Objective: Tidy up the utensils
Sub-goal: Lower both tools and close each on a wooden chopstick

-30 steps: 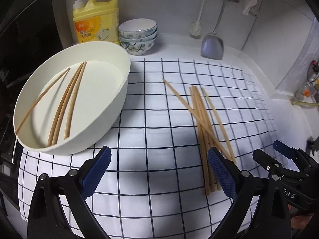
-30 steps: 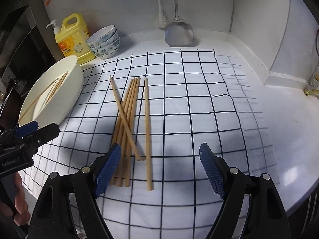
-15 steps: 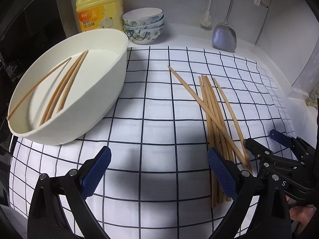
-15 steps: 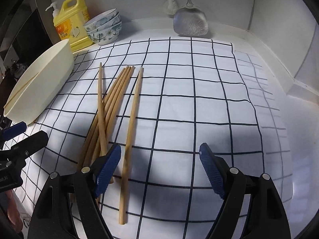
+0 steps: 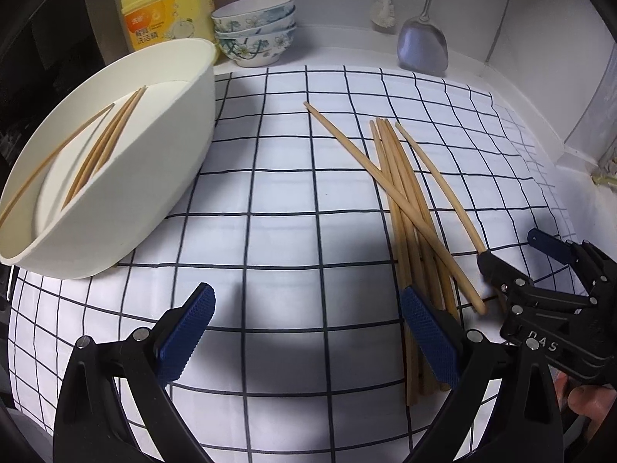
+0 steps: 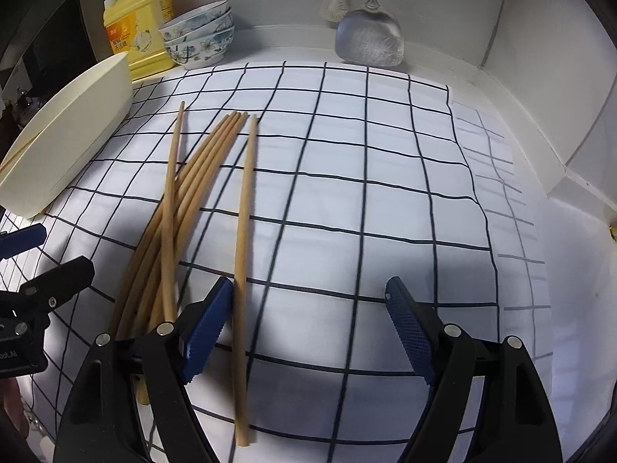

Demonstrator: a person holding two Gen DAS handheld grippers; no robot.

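Left gripper (image 5: 306, 330) spread wide, nothing between the pads, low over the checked cloth (image 5: 277, 200). Loose chopsticks (image 5: 405, 200) lie fanned just right of it, near ends passing under its right pad. White basin (image 5: 166, 146) up left holds more chopsticks (image 5: 104, 150). Right gripper (image 5: 513, 250) at far right, letters "DAS" readable on its body.

Right view: right gripper (image 6: 308, 332) also spread, pinching nothing. One single chopstick (image 6: 245, 239) lies just inside its left pad; the rest of the pile sits left of it. Yellow detergent bottle (image 6: 135, 23) label unreadable.
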